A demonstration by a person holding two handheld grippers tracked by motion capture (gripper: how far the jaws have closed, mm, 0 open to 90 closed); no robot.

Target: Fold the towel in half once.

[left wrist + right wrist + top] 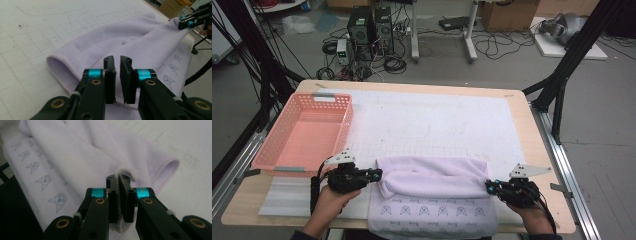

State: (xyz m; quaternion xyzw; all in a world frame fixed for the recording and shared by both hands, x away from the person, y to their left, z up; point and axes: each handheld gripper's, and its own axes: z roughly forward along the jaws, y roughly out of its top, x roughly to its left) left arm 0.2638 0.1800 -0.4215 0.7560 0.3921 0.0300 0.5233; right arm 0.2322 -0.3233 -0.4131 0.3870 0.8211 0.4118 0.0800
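Note:
A lavender towel (432, 180) lies near the table's front edge, its upper half folded forward into a thick roll over a layer printed with small cat faces (432, 212). My left gripper (379, 175) sits at the roll's left end. In the left gripper view its jaws (117, 60) stand a narrow gap apart over the towel's hem (112, 42), and no cloth is pinched. My right gripper (488, 186) is at the roll's right corner. There its jaws (119, 178) are shut on the towel's edge (82, 152), and a fuzzy strip of hem runs between the pads.
A pink plastic basket (347, 125) stands empty at the table's left. A white gridded mat (437, 120) covers the tabletop behind the towel. Black frame legs rise at both sides of the table. Computers and cables sit on the floor beyond.

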